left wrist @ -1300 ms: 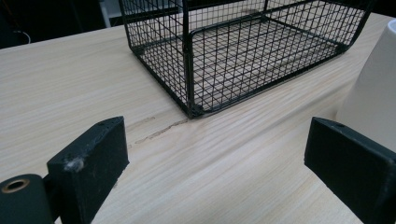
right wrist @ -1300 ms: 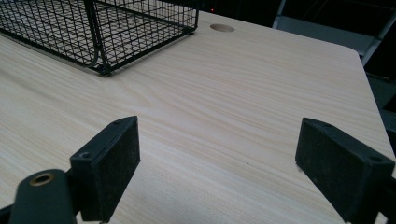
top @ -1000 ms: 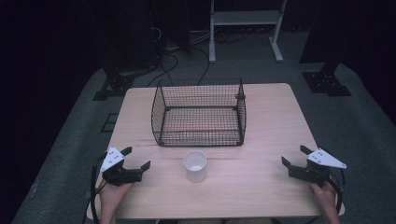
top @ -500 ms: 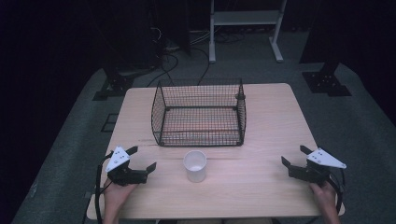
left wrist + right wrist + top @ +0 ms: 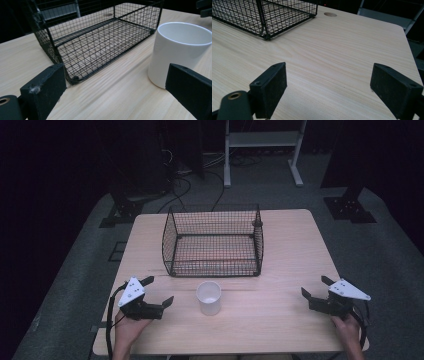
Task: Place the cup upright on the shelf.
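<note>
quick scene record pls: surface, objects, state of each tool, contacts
surface: light wooden table
container: black wire mesh basket, upright, nothing visible inside
object: white cylindrical cup, upright, in front of the basket, apart from it
left tool: open, pointing toward the cup, not touching it
right tool: open, near the table's right edge, bare wood between its jaws
contacts: neither tool grips anything
</note>
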Demonstrator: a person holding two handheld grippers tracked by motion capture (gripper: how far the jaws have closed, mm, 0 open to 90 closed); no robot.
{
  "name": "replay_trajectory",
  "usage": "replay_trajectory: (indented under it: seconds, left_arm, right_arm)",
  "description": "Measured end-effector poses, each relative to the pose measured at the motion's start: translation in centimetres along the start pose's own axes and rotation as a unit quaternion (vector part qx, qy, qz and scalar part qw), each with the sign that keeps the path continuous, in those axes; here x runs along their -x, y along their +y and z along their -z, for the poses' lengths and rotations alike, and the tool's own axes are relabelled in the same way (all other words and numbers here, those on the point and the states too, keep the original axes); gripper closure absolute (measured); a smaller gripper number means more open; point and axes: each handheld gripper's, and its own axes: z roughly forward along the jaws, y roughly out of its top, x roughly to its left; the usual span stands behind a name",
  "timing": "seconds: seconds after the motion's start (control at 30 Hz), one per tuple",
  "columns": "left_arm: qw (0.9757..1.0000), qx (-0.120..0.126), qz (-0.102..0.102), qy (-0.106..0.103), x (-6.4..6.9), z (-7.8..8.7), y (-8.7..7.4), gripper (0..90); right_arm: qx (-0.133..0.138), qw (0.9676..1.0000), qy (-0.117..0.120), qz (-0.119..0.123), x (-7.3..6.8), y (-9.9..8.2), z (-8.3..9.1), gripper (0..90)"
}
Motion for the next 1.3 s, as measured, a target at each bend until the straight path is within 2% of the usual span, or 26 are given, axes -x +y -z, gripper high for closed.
replay_trajectory:
  seconds: [0.1, 0.3, 0.67, 0.97, 1.03, 1.1, 1.27, 1.3]
  left_arm:
    - [1.0, 0.002, -0.004, -0.003, 0.3, 0.0, 0.2, 2.5]
    - [0.9996, 0.009, -0.014, -0.023, 0.9, 0.0, 0.8, 2.5]
    - [0.9979, 0.03, -0.019, -0.054, 1.9, 0.2, 2.0, 2.0]
    - [0.9946, 0.033, -0.042, -0.089, 3.6, -0.1, 3.3, 2.0]
    - [0.9929, 0.031, -0.045, -0.105, 4.1, -0.3, 3.7, 2.0]
    - [0.9924, 0.03, -0.051, -0.108, 4.4, -0.4, 3.9, 2.0]
    - [0.9907, 0.016, -0.065, -0.119, 5.2, -1.1, 4.3, 2.0]
    - [0.9901, 0.007, -0.067, -0.123, 5.5, -1.5, 4.3, 2.0]
  right_arm:
    - [0.0, 1.0, 0.0, 0.001, 0.0, 0.0, 0.0, 13.1]
    - [0.0, 1.0, 0.0, 0.0, 0.0, 0.0, 0.0, 13.1]
    - [0.0, 1.0, -0.001, 0.0, 0.0, 0.0, 0.0, 13.1]
    - [-0.001, 1.0, -0.001, 0.001, 0.0, 0.0, 0.0, 13.1]
    - [-0.001, 1.0, -0.001, 0.001, 0.0, 0.0, 0.0, 13.1]
    - [-0.001, 1.0, -0.001, 0.001, 0.0, 0.0, 0.0, 13.1]
    - [-0.001, 1.0, -0.001, -0.001, 0.0, 0.0, 0.0, 13.1]
    - [-0.002, 1.0, -0.001, 0.0, 0.0, 0.0, 0.0, 13.1]
